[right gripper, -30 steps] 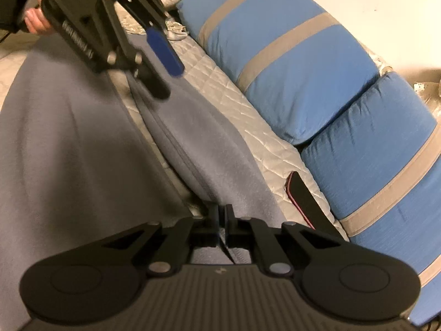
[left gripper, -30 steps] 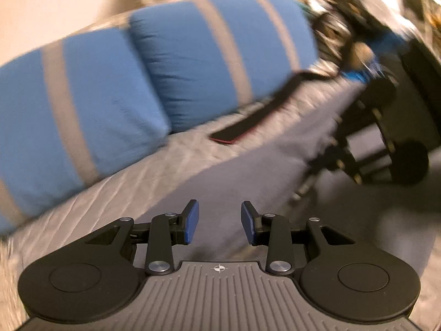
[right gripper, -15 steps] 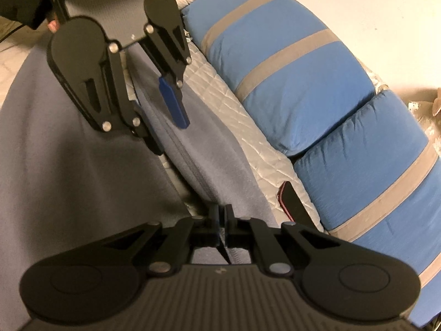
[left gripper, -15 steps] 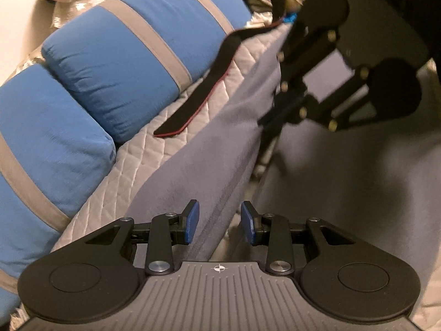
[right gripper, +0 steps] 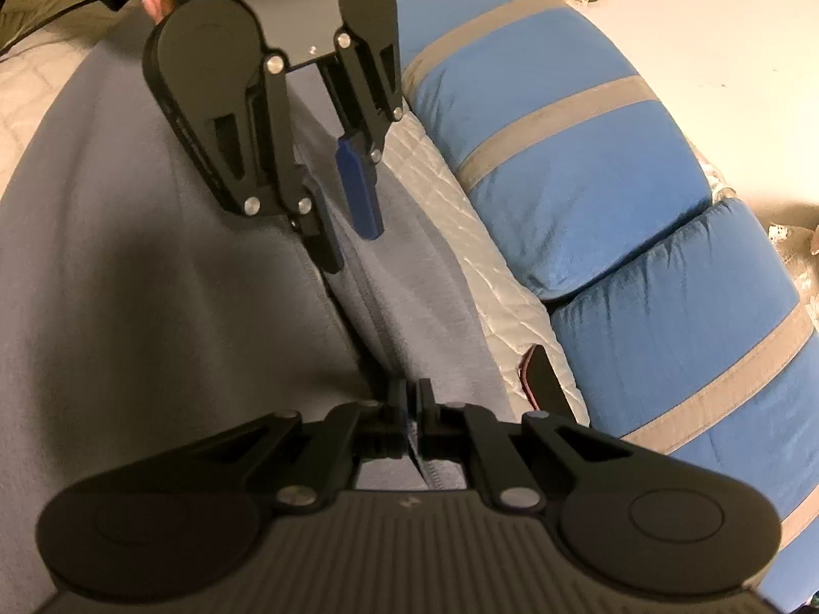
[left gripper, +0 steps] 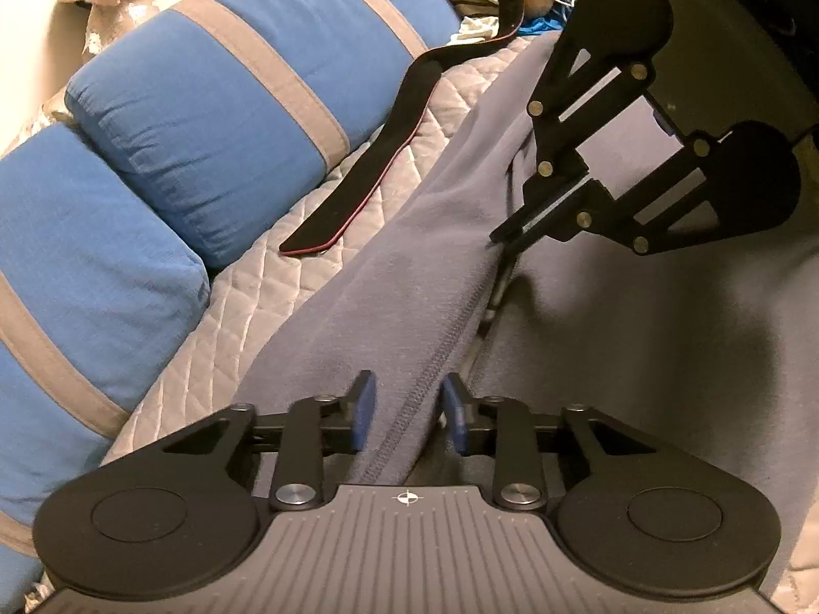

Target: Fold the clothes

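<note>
grey garment (left gripper: 435, 235) hem runs straight ahead between the left gripper (left gripper: 409, 417) pads, just closing, not yet pinching; right gripper (right gripper: 409, 412) clamps it farther along.

Warm, yellowish indoor light filled both views, fairly dim overall. The wall (right gripper: 716, 51) at the upper right of the right wrist view was the brightest patch, nearly washed out. A heavy, soft shadow (left gripper: 640, 307) lay on the grey garment (left gripper: 409, 256) at the right of the left wrist view; another darkened the left centre of the right wrist view. Fisheye bending curved the blue pillows (left gripper: 230, 117) toward the edges, and the corners went black. Clutter at the top was soft and grainy.
</note>
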A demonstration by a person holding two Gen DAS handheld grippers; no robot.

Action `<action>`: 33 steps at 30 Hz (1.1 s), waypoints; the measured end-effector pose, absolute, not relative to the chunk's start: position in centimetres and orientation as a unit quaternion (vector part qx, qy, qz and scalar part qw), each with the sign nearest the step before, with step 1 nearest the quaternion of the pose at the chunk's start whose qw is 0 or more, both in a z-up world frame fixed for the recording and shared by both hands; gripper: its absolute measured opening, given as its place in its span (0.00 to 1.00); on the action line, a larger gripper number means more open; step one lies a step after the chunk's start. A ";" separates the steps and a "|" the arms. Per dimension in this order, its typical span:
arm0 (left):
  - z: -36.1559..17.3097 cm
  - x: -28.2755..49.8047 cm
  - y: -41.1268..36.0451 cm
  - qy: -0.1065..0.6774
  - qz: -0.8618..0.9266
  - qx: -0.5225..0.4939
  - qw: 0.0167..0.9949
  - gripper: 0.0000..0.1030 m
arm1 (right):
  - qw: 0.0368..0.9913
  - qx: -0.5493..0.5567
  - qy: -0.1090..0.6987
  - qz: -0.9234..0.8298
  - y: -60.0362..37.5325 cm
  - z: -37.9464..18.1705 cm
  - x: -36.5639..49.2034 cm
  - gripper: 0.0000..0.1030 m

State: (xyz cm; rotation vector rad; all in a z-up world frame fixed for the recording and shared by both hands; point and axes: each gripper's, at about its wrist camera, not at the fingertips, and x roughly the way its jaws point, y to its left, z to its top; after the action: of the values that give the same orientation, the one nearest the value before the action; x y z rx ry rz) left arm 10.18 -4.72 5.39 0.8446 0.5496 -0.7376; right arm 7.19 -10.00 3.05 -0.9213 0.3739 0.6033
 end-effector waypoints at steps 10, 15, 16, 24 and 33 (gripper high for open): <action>4.4 7.8 -6.2 0.193 -0.306 0.506 0.783 0.06 | 0.840 -0.441 0.161 0.273 -9.6 3.0 7.2 0.35; 3.5 6.1 -6.8 0.159 -0.292 0.556 0.762 0.06 | 0.836 -0.456 0.138 0.273 -8.1 2.5 6.5 0.39; 3.5 5.9 -6.8 0.158 -0.291 0.559 0.761 0.06 | 0.834 -0.459 0.134 0.274 -7.8 2.4 6.3 0.39; 3.2 5.4 -7.1 0.155 -0.293 0.564 0.756 0.06 | 0.810 -0.511 0.108 0.266 -5.5 0.9 5.3 0.32; 2.2 5.1 -7.5 0.168 -0.306 0.584 0.733 0.06 | 0.777 -0.548 0.127 0.282 -4.6 0.4 4.4 0.07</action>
State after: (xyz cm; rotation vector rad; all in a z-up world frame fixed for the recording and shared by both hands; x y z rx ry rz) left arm 5.06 -7.51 2.21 1.2833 0.3688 -0.6738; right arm 4.40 -4.61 0.36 -1.1854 0.2751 0.6109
